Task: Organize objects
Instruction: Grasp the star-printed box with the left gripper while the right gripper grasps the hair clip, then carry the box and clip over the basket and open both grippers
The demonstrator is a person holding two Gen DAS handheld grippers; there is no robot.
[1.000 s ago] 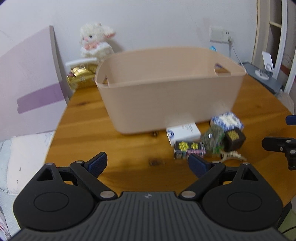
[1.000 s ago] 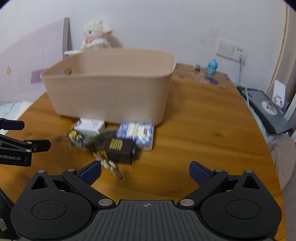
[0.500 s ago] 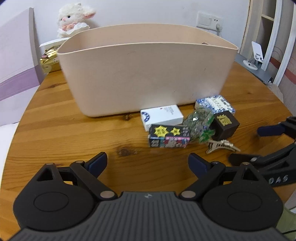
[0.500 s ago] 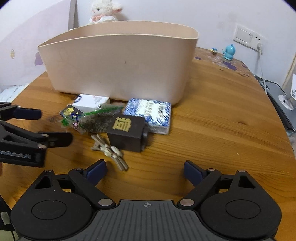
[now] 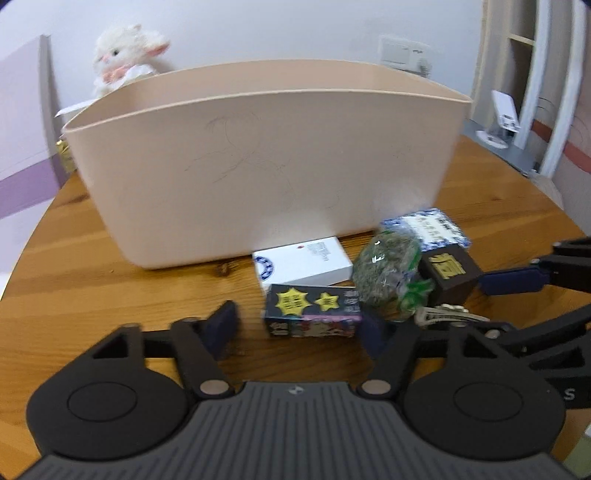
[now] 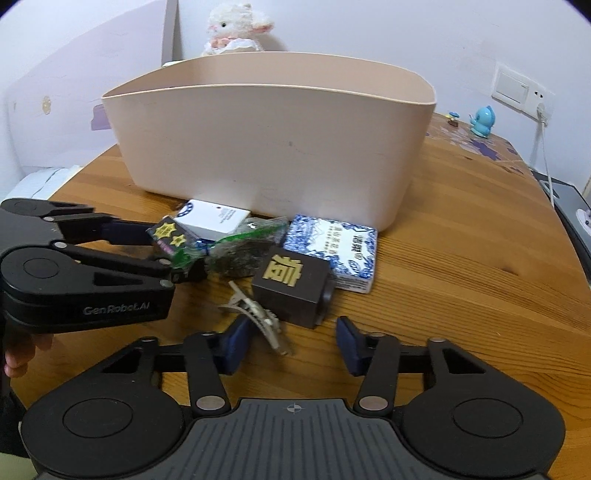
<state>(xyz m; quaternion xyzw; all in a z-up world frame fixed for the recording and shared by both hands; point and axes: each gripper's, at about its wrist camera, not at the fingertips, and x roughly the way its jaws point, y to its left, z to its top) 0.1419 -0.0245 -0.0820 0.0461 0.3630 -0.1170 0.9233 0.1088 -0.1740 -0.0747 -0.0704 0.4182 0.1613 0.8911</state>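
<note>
A beige bin [image 5: 258, 158] stands on the round wooden table [image 5: 92, 280]; it also shows in the right wrist view [image 6: 266, 147]. In front of it lie a white box [image 5: 303, 264], a dark star-printed box [image 5: 312, 310], a green bag [image 5: 388, 284], a dark brown cube [image 5: 450, 273], a blue-white box [image 6: 332, 251] and a hair clip [image 6: 258, 317]. My left gripper [image 5: 299, 328] is open, its fingers on either side of the star-printed box [image 6: 171, 236]. My right gripper [image 6: 291, 343] is open, just short of the brown cube [image 6: 291, 286] and hair clip.
A white plush lamb [image 6: 236, 29] sits behind the bin. A blue figurine [image 6: 482, 120] stands at the table's far right by a wall socket [image 6: 517, 88]. A lilac board [image 5: 22, 147] leans at the left. A phone stand [image 5: 498, 122] is off the table's right side.
Both grippers have moved forward and lower toward the pile in front of the bin. The left one now straddles the star-printed box; both jaws have narrowed somewhat.
</note>
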